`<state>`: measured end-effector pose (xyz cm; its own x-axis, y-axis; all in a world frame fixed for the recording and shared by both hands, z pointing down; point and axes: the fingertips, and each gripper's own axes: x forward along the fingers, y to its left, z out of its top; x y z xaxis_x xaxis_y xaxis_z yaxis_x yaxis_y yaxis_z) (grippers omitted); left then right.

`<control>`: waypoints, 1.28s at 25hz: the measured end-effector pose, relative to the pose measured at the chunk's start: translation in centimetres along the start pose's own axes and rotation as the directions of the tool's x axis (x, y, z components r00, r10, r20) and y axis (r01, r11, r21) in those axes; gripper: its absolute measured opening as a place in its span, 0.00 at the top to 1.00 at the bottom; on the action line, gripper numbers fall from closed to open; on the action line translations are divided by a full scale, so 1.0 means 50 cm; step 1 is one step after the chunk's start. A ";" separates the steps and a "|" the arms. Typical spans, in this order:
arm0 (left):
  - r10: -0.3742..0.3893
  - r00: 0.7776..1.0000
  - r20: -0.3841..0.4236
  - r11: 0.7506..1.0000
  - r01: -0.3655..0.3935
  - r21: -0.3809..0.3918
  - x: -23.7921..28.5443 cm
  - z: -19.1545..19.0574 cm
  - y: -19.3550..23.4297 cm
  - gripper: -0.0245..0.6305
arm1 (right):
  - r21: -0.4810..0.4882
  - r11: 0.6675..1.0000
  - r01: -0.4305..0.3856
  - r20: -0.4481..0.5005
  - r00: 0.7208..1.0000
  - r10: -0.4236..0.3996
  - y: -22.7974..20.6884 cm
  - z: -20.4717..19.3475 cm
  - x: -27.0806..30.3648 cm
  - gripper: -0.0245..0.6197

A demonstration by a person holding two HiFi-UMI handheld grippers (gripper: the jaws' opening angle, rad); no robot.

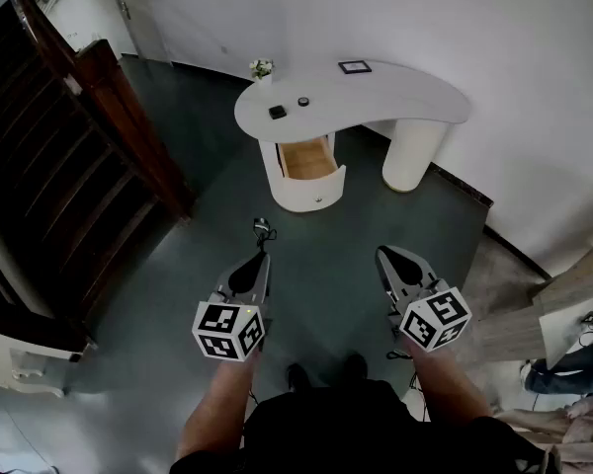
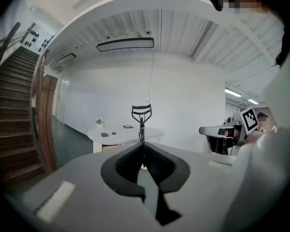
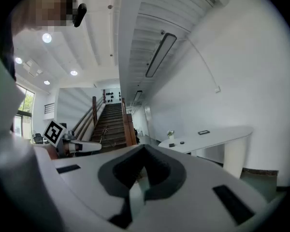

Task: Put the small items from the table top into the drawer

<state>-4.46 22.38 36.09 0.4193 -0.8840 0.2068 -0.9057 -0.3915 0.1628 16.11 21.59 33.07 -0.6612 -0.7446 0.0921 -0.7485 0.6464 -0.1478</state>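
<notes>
Left gripper (image 1: 265, 257) fingers pinch black metal eyelash curler (image 2: 141, 112); right gripper (image 1: 383, 253) fingers pressed together, empty. I'd next carry it to the open wood-lined drawer (image 1: 306, 158).

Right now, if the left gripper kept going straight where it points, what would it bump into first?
Probably the open drawer under the white table, well ahead; nothing shows in between. The eyelash curler held in the left gripper sticks out in front, so it would touch first. Depth is unclear.
</notes>
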 end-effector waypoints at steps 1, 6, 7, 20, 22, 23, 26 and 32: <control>-0.002 1.000 -0.003 1.000 0.002 0.017 -0.009 0.000 0.016 0.94 | -0.005 1.000 0.008 0.010 1.000 -0.008 0.016 0.003 0.013 0.95; 0.018 1.000 0.002 0.997 -0.018 0.076 -0.044 0.008 0.086 0.94 | -0.021 1.000 0.014 0.037 0.999 -0.013 0.084 0.014 0.064 0.95; 0.026 1.000 0.007 0.996 -0.026 0.081 -0.049 0.011 0.095 0.94 | -0.026 1.000 0.008 0.033 0.999 -0.007 0.093 0.015 0.070 0.95; 0.017 1.000 0.016 0.998 -0.018 0.063 -0.084 -0.005 0.145 0.94 | -0.066 0.998 0.000 0.018 1.000 0.001 0.160 0.016 0.099 0.95; 0.013 1.000 0.025 0.998 -0.014 0.062 -0.097 -0.004 0.153 0.94 | -0.059 0.998 -0.004 0.030 1.000 0.005 0.176 0.018 0.099 0.94; 0.012 1.000 0.027 0.998 -0.014 0.062 -0.103 -0.003 0.156 0.94 | -0.057 0.998 -0.007 0.033 0.999 0.008 0.184 0.018 0.098 0.94; 0.013 0.999 0.029 0.998 -0.014 0.059 -0.115 -0.007 0.160 0.94 | -0.054 0.998 -0.009 0.032 0.999 0.011 0.197 0.014 0.094 0.94; 0.020 1.000 0.013 0.999 -0.021 0.047 -0.116 -0.024 0.173 0.94 | -0.020 1.000 -0.005 0.016 1.000 0.005 0.184 -0.009 0.107 0.94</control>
<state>-14.63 24.42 37.45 0.4003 -0.8948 0.1977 -0.9161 -0.3849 0.1126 5.69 23.62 32.65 -0.6641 -0.7438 0.0753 -0.7462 0.6532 -0.1285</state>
